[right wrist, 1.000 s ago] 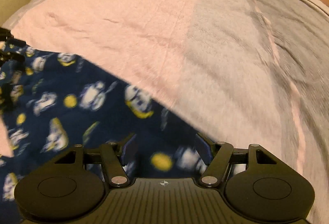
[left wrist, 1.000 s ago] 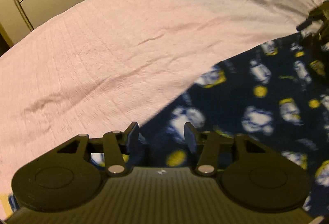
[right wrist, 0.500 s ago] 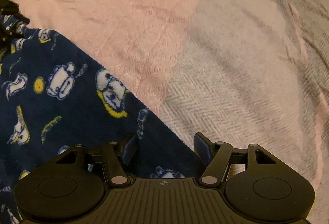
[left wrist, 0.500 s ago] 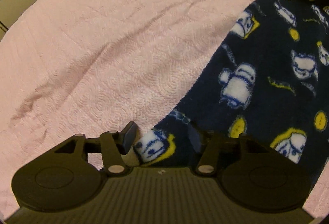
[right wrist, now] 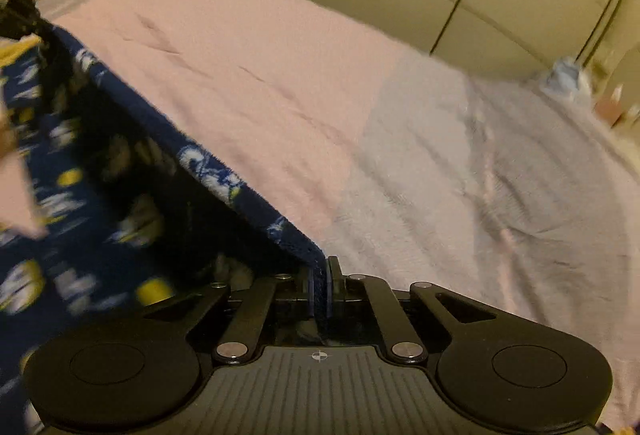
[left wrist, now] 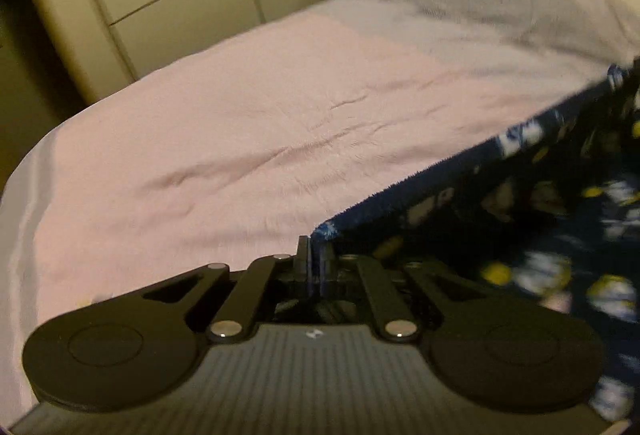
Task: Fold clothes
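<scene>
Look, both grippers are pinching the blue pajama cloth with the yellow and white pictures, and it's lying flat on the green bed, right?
Not green: the bed cover is pink, turning grey further along, as the right wrist view shows. Both the left gripper and right gripper do pinch the blue cloth.

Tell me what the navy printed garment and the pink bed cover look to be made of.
Navy printed garment: looks like plush fleece, matt; its edge shows a fuzzy nap, and it hangs thick between the left hand-held gripper and right hand-held gripper.
Pink bed cover: seems a soft woven or quilted textile, matt, with shallow creases; blur hides the weave.
</scene>
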`<state>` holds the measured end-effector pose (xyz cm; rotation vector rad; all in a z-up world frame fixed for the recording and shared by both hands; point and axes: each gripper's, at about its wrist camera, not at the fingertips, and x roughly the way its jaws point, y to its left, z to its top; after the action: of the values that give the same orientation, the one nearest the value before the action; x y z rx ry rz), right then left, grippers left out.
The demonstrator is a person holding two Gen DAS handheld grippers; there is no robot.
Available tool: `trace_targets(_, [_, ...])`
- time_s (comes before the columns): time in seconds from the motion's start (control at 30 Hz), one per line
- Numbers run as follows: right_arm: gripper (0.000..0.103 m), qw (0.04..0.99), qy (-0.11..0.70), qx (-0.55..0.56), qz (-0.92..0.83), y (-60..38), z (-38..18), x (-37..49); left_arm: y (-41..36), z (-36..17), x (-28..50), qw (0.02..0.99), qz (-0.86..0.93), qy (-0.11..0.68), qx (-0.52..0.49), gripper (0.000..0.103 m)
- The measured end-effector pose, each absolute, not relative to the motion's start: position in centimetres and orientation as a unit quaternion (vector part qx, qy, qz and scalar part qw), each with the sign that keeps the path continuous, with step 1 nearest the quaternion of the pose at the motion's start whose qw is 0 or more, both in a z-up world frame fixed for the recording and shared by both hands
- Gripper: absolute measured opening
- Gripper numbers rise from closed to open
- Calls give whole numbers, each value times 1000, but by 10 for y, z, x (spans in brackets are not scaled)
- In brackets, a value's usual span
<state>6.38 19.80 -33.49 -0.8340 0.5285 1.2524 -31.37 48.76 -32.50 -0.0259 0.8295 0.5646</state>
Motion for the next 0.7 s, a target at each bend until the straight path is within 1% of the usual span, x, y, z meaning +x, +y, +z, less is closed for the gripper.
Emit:
trace_targets(0.03, [3,702,226,-375,562,180,-325,48,467,-321,-333,873,277,400,-25,3])
trace_targets(0.07, [3,699,232,-377,562,161,-322,32,446,-316,-352,870,283,402,-38,3])
trace_targets(0.17, [3,679,273,-396,555,108,-330,-13,392,-335,-398,841,294,440,-112,4])
trace_targets(0.23, [4,655,339,-411,536,82,-352,-35,364,-365,-418,800,304,489,-171,7])
trace_targets(0.27, [5,641,376,-418,522,72,-365,-42,352,-380,-425,779,311,511,-189,12])
trace_targets(0.3, [15,631,407,-430,501,63,-379,-49,343,-388,-430,766,316,518,-211,13])
trace_targets(0.33, [28,633,424,-426,489,56,-384,-53,334,-395,-436,756,319,521,-236,13])
trace_targets(0.37, [32,639,436,-412,482,49,-386,-55,332,-394,-440,754,323,510,-260,16])
trace_targets(0.4, [40,644,448,-399,474,43,-388,-56,331,-390,-443,754,326,495,-284,22])
trace_targets(0.43, [46,658,464,-367,466,38,-385,-52,330,-386,-445,754,329,479,-307,26])
trace_targets(0.47, [49,674,481,-325,456,35,-380,-45,332,-382,-447,753,337,464,-322,34])
trace_targets(0.5, [56,688,498,-283,445,31,-376,-38,336,-380,-450,752,347,451,-334,36])
trace_targets(0.6, [57,730,540,-146,394,21,-362,-8,350,-383,-455,728,384,413,-390,40])
trace_targets(0.7, [57,747,575,-20,333,-1,-363,19,365,-396,-471,689,417,365,-467,40])
